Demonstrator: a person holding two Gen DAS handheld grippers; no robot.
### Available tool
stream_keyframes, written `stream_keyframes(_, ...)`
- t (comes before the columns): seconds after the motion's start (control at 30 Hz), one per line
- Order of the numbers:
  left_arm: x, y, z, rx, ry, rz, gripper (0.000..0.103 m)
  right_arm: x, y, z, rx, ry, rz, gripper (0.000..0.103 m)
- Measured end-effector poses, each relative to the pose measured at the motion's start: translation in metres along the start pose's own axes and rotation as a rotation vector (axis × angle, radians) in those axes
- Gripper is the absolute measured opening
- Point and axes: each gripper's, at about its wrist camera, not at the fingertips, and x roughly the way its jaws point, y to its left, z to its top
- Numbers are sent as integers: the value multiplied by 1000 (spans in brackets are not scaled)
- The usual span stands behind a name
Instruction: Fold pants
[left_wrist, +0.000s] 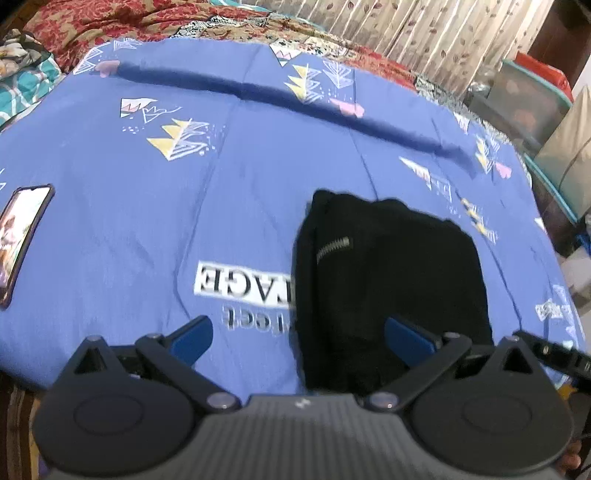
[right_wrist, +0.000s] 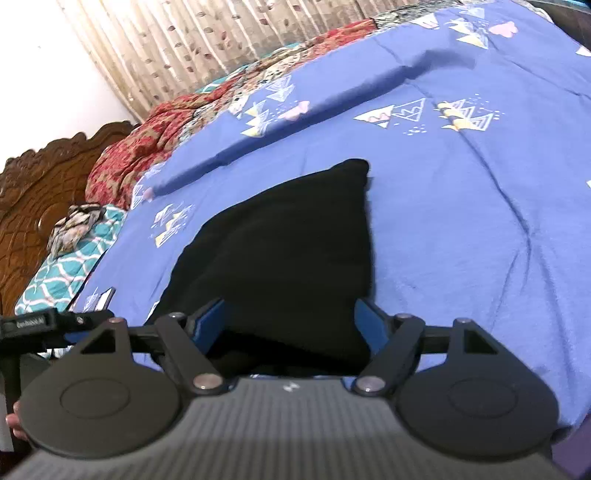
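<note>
The black pants (left_wrist: 388, 266) are seen bunched at lower centre on the blue bed (left_wrist: 184, 206), both the left gripper (left_wrist: 299, 338) and right gripper (right_wrist: 291, 319) spread wide and apparently empty, so layers could be dragged apart if only the top one is pinched.

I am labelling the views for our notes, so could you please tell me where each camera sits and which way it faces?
Left wrist: on the left hand-held gripper, looking forward over the blue bedsheet at the black pants; fingers wide apart, phone at left.
Right wrist: on the right hand-held gripper, facing the pants, with a carved headboard at left; fingers open.
Shared: pants, bedsheet, curtain, and each view catches the other gripper at its edge.
</note>
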Motion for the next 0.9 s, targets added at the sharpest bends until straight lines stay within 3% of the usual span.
stream_keyframes(0.33, 52, 18, 27, -125, 91, -150, 103, 15, -21, 7, 75, 34, 5, 82)
stream_keyframes(0.57, 92, 14, 27, -133, 173, -164, 103, 32, -30, 11, 107, 77, 13, 82)
stream_keyframes(0.9, 122, 4, 25, -180, 242, -293, 103, 62, -34, 22, 154, 114, 107, 86)
